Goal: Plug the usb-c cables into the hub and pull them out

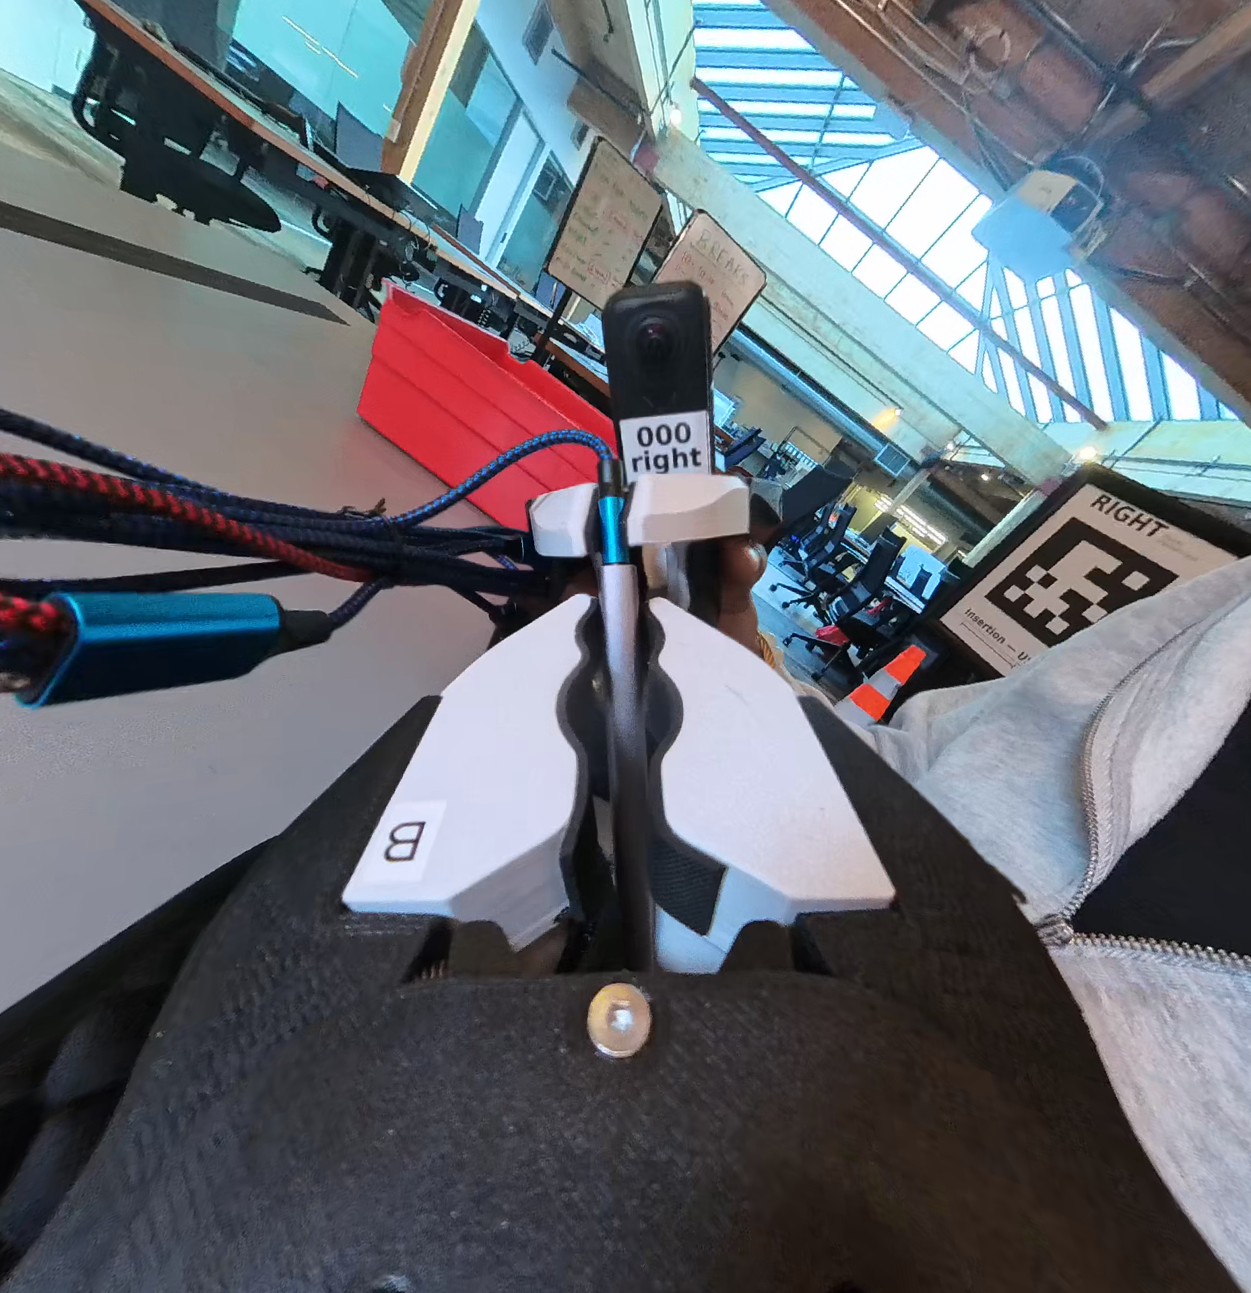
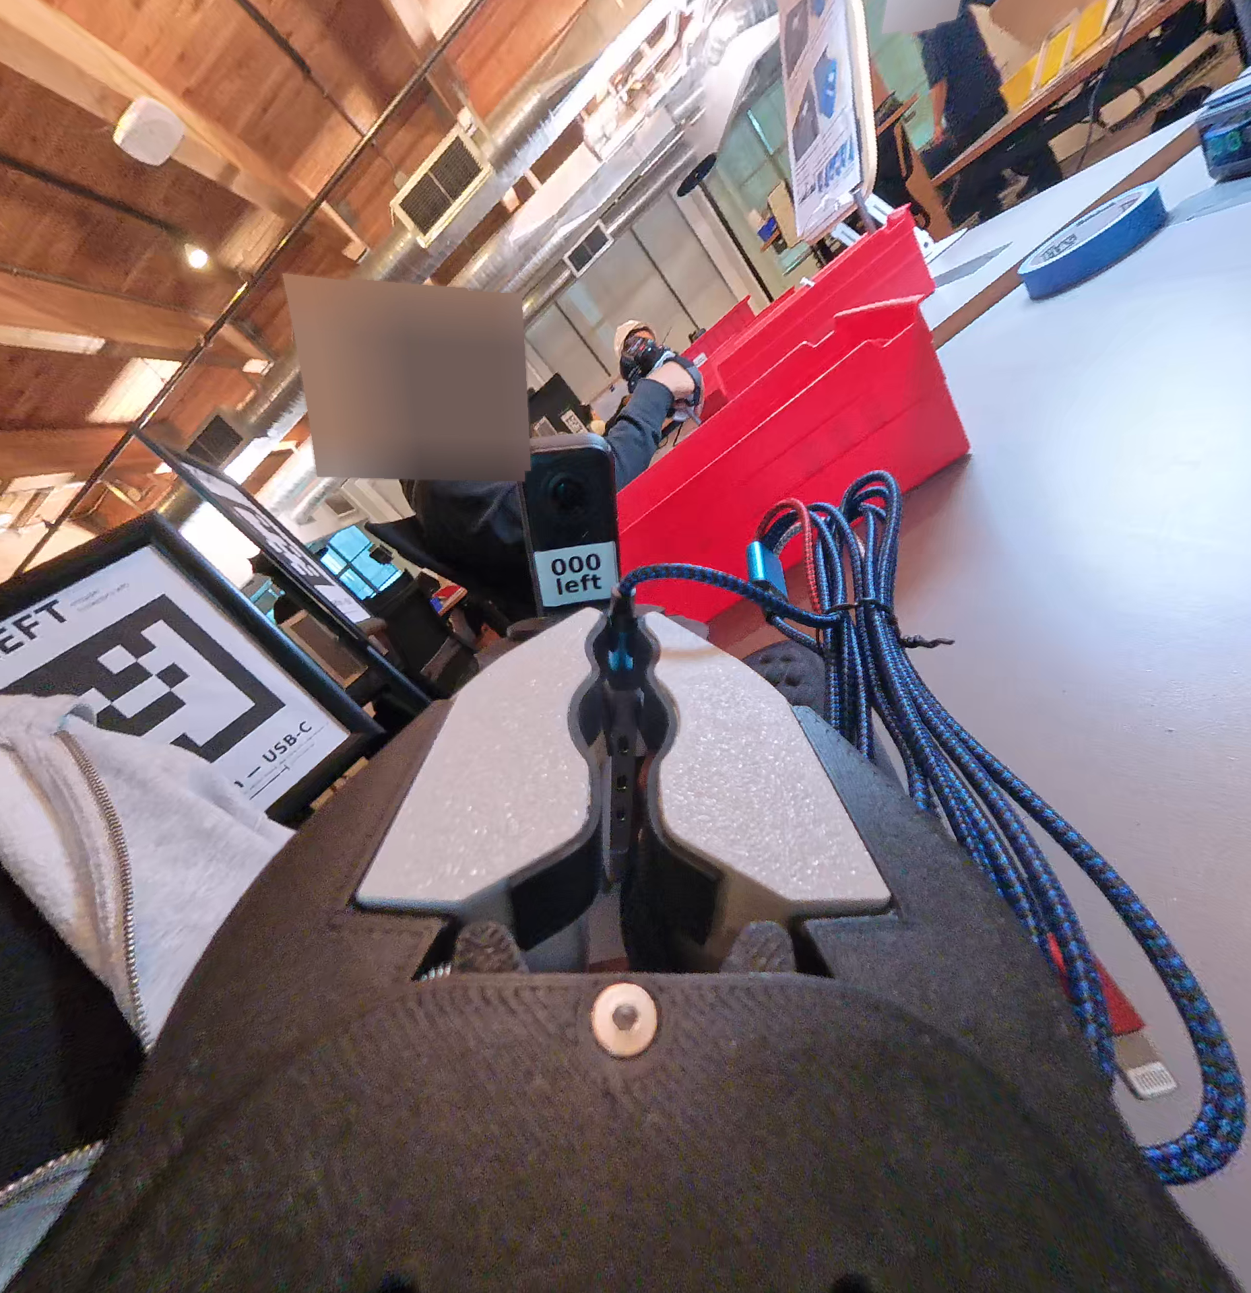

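Note:
In the left wrist view my left gripper (image 1: 619,609) is shut on a slim grey hub (image 1: 621,672), seen edge on. Facing it, my right gripper (image 1: 608,521) is shut on a blue USB-C plug (image 1: 612,539) whose tip meets the hub's far end; how deep it sits is hidden. Its blue braided cable (image 1: 482,476) curves off left. In the right wrist view the right gripper (image 2: 621,623) pinches the same plug (image 2: 619,654). The hub's edge with several ports (image 2: 621,790) shows in the gap between the fingers.
A tied bundle of spare braided cables (image 2: 867,602) lies on the grey table (image 2: 1133,560), with a loose blue plug (image 1: 153,644) close by. Red bins (image 1: 468,413) stand behind. A blue tape roll (image 2: 1091,245) lies farther off. Framed marker boards (image 1: 1084,581) and a grey jacket (image 1: 1028,735) flank the grippers. Both grippers' tips are close together, under 4 cm apart.

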The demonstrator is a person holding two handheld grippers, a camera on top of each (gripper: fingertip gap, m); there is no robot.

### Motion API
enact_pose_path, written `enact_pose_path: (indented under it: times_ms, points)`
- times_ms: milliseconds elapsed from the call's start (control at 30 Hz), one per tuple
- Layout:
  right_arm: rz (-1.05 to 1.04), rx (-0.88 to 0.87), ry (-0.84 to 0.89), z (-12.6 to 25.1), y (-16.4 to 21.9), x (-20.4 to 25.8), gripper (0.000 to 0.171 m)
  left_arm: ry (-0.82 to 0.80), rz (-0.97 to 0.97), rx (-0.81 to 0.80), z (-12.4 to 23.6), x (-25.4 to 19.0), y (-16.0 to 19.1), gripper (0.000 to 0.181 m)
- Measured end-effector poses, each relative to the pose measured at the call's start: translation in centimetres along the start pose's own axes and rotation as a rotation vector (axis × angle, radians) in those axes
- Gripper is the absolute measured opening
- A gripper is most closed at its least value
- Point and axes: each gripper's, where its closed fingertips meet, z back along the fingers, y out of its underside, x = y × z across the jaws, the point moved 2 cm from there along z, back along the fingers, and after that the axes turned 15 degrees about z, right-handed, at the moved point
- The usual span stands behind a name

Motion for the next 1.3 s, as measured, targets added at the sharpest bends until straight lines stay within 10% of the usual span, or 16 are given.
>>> enact_pose_path:
  times_ms: [233, 333, 467, 867, 1300]
  points:
    - [0.009, -0.066, 0.067, -0.3, -0.9, -0.5, 0.007, 0.034, 0.009, -0.006, 0.3, -0.1, 0.1, 0.009]
    - [-0.083, -0.563, 0.182, 8.3, -10.4, -4.9, 0.005, -0.005, -0.162, 0.195, -0.7, -1.2, 3.7, 0.010]
    - [0.329, -0.078, 0.373, 9.8, -11.5, -3.0, 0.006, 0.053, 0.009, 0.006, 0.6, -0.4, 0.6, 0.010]
    - [0.748, 0.126, 0.775, 23.1, -17.2, 4.6, 0.006, 0.076, -0.009, -0.009, 0.8, -1.0, 0.6, 0.010]
    - [1.102, 1.364, 0.599, 35.9, -10.3, 1.1, 0.007, 0.052, -0.010, 0.005, 0.5, -0.7, 0.7, 0.010]
